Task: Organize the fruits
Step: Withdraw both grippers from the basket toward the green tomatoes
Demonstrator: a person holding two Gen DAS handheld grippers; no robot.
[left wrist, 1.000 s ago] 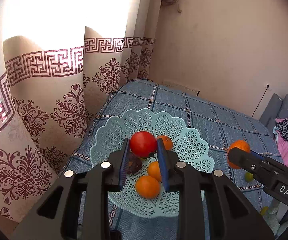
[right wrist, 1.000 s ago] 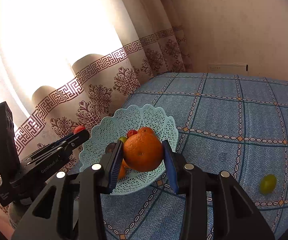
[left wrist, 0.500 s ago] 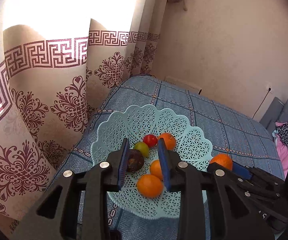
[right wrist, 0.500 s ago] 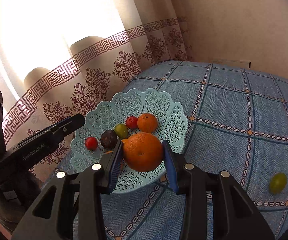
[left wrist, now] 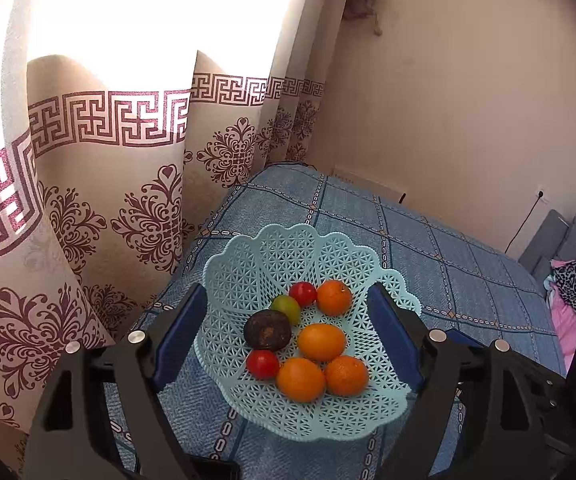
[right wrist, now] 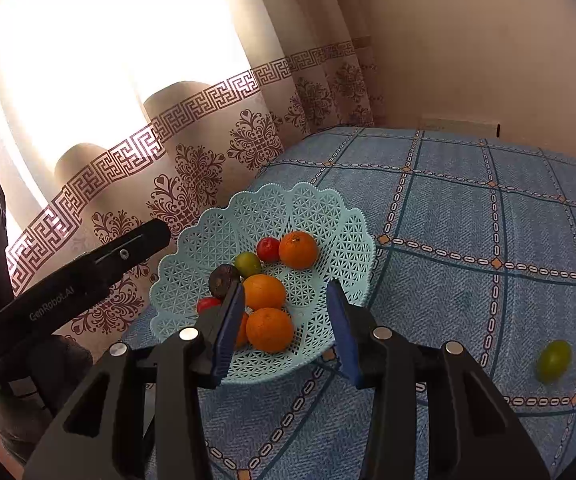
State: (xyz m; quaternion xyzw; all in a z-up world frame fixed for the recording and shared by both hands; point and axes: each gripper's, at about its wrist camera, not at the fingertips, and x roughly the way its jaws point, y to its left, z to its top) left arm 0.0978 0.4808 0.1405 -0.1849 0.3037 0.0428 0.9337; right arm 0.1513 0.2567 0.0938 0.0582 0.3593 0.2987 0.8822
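Observation:
A light blue lattice basket [left wrist: 288, 240] [right wrist: 299, 200] sits on the blue checked bedspread. It holds several oranges [left wrist: 321, 342], two red tomatoes [left wrist: 262, 364], a green fruit [left wrist: 286, 309] and a dark brown fruit [left wrist: 267, 329]. My left gripper [left wrist: 287, 290] hovers over the basket, open wide and empty. My right gripper [right wrist: 284, 286] is open above the basket's near side, and one orange [right wrist: 268, 329] lies in the basket below its fingers. Another green fruit [right wrist: 553, 360] lies loose on the bedspread at the right.
Patterned curtains [left wrist: 128, 200] hang close behind and left of the basket, at the bed's edge. The left gripper's body [right wrist: 88, 268] reaches in from the left. Grey and pink bedding [left wrist: 567, 280] lies at the far right. Open bedspread [right wrist: 487, 240] stretches right of the basket.
The left gripper let the red tomato drop into the basket, then spread its jaws wide. The right gripper opened and the big orange it held now lies in the basket.

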